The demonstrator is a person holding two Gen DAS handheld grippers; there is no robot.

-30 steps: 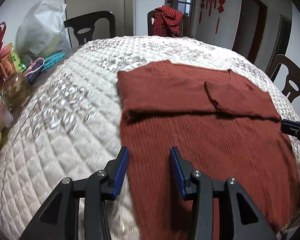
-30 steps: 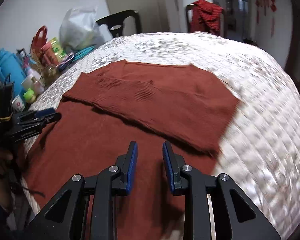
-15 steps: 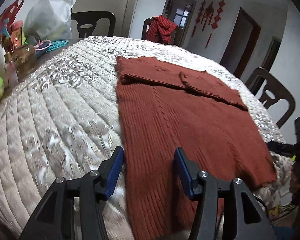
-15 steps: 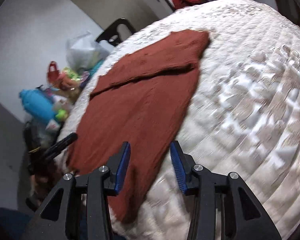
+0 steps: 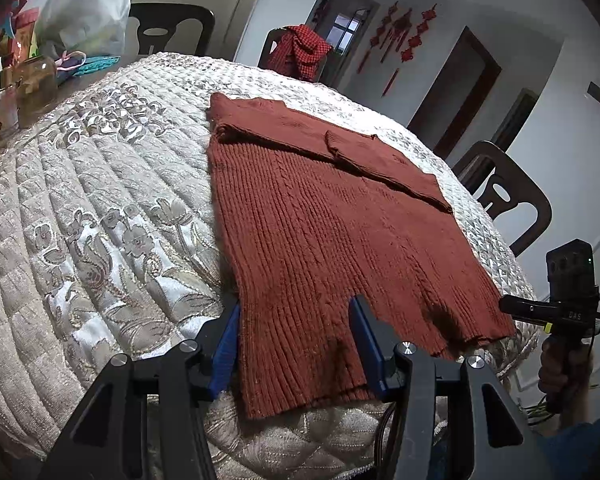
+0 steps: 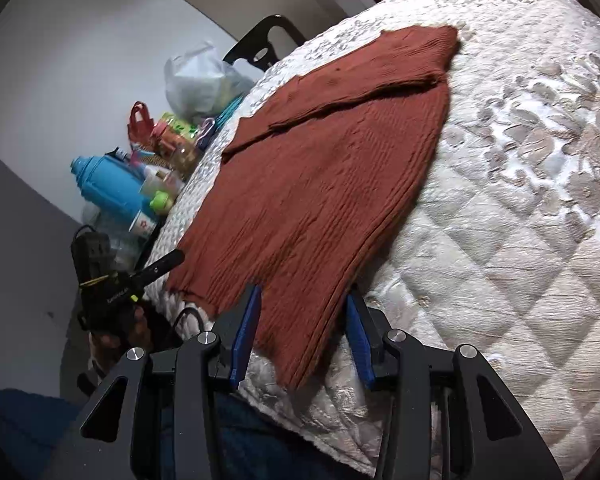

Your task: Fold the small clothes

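A rust-red knit sweater (image 5: 332, 220) lies flat on the quilted table cover (image 5: 100, 200), its sleeves folded across the far end. My left gripper (image 5: 295, 305) is open at the near left hem corner, and the hem lies between its blue pads without being pinched. My right gripper (image 6: 303, 294) is open at the other hem corner of the sweater (image 6: 320, 168), with the cloth edge between its fingers. Each gripper shows in the other's view: the right gripper (image 5: 516, 308) beside the hem, the left gripper (image 6: 168, 260) at the far corner.
Bags, a jar (image 5: 36, 88) and a blue bottle (image 6: 108, 188) crowd the table's left side. Dark chairs (image 5: 500, 196) stand around it, one with a red checked cloth (image 5: 300, 52). The cover's (image 6: 520, 240) near edge drops off just under both grippers.
Both grippers have drawn back from over the sweater's middle to its near hem, tilted lower, and their jaws stand wider than a second ago.
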